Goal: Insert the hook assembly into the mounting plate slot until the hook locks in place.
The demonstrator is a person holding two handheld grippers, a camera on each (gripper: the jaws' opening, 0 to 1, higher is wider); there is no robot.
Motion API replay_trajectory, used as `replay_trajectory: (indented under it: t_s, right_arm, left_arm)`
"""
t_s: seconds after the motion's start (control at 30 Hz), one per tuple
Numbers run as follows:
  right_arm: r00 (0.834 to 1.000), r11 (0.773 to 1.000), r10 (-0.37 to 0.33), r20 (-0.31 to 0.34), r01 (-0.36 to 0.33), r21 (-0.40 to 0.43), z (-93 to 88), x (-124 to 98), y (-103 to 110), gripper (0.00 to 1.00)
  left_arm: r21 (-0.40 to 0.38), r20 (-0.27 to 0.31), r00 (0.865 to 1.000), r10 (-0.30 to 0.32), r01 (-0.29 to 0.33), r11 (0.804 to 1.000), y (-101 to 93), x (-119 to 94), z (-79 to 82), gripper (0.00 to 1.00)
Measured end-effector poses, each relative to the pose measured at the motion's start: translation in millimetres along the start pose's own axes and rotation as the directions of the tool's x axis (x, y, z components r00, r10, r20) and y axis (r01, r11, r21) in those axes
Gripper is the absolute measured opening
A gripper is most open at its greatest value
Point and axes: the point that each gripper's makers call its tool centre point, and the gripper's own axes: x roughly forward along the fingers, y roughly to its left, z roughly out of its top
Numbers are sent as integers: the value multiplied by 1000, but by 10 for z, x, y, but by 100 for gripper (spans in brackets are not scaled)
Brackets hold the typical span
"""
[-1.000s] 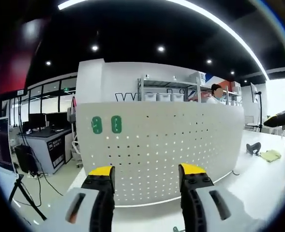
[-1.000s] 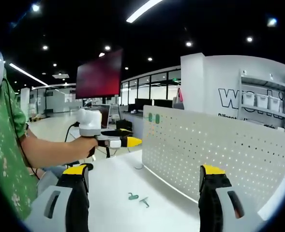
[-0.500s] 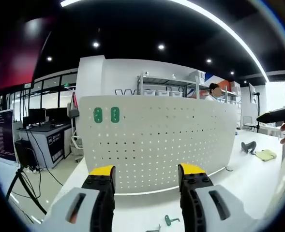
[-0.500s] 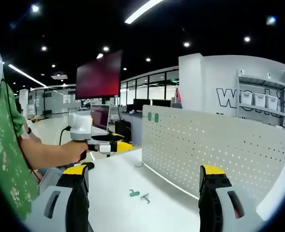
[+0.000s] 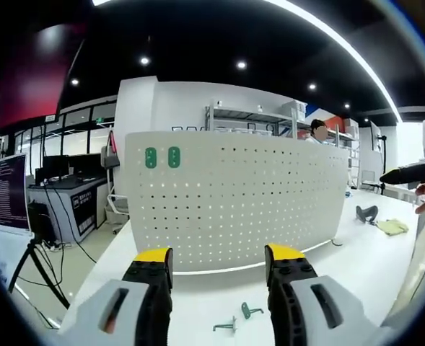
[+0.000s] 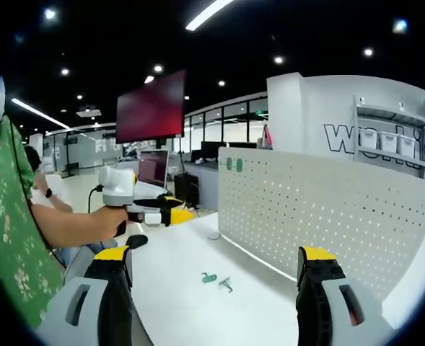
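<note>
While both tools gape empty, green hook lies on table.

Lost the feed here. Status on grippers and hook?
Left gripper open, empty; right gripper open, empty. Green hook and grey hook loose on table, short of pegboard. Nothing between.

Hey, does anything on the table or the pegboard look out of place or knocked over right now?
Nothing stands out. The white pegboard stands upright on the table, with two green pieces side by side near its top corner. A green hook and a small metal part lie loose on the table in front, not yet picked up.
</note>
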Motion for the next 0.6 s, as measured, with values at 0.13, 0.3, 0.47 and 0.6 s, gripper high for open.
replay_trajectory:
  t_s: [0.13, 0.3, 0.47, 0.6]
  right_arm:
    - [1000, 1000, 4, -5, -4, -2, -16, -4, 28, 97]
    - [1000, 1000, 5, -4, -5, 0, -17, -3, 28, 97]
    - [1000, 1000, 7, -7, -7, -2, -23, 17, 19, 97]
    - [1000, 1000, 7, -10, -7, -2, -30, 45, -5, 97]
  left_arm:
    - [-2, -9, 1000, -4, 4, 1000, -27, -32, -58, 53]
    - [-7, -34, 999, -13, 13, 1000, -58, -32, -174, 52]
    - [-8, -54, 998, -20, 19, 1000, -79, -1, -263, 50]
    - [-8, -72, 997, -22, 21, 1000, -71, 49, -361, 48]
